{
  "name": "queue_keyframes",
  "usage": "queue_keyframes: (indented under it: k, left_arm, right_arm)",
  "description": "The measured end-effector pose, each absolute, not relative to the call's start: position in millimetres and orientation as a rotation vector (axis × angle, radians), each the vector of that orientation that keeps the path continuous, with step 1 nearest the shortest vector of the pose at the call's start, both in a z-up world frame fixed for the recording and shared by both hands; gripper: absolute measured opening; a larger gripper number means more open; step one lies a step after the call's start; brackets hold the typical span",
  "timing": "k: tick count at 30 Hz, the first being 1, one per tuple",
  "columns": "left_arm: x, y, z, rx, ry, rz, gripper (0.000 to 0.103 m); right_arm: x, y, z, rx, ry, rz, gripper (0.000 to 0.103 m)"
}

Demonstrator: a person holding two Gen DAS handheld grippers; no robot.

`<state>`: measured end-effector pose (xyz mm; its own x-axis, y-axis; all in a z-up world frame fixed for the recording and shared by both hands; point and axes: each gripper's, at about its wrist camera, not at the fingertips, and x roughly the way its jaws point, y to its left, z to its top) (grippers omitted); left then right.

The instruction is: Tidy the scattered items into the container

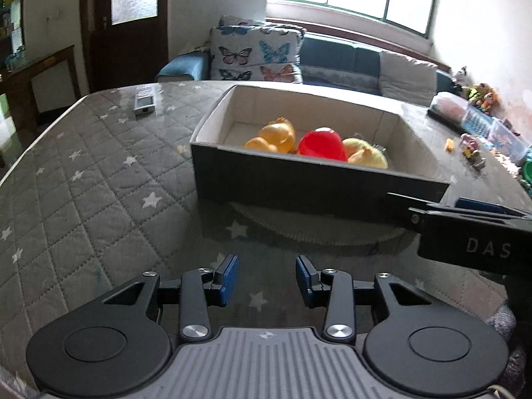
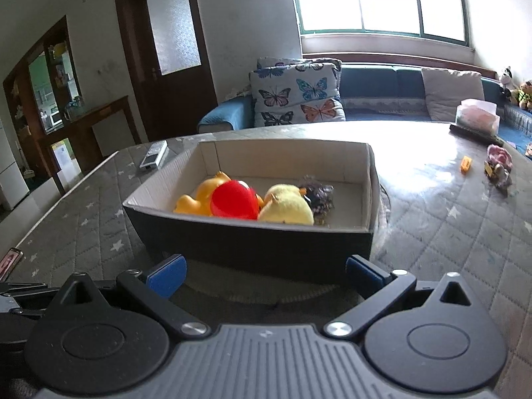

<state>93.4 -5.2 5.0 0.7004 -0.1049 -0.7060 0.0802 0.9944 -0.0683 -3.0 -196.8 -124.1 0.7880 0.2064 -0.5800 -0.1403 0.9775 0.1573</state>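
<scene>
box (image 2: 252,246) held 2 ducks, 1 red ball (image 2: 234,201) | left gripper (image 1: 267,279) was released (nothing inside) | right gripper (image 2: 264,274) was released too

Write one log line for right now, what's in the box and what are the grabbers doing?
box: orange duck, red ball, yellow plush | left gripper: open, empty | right gripper: open, empty

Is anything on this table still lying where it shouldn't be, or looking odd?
Yes. Most toys sit in the cardboard box, but a small orange piece and a pinkish toy cluster still lie loose on the table to its right, apart from the box. Nothing looks spilled or damaged. Both grippers are open and empty.
</scene>
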Motion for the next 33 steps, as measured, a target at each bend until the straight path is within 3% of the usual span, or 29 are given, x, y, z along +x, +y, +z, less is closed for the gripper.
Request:
queue_keyframes:
  k: [33]
  left_arm:
    - [87, -13, -11, 0.004, 0.838, -0.053, 0.041]
  right_arm:
    - [-22, -206, -155, 0.137, 0.704, 0.138, 0.103]
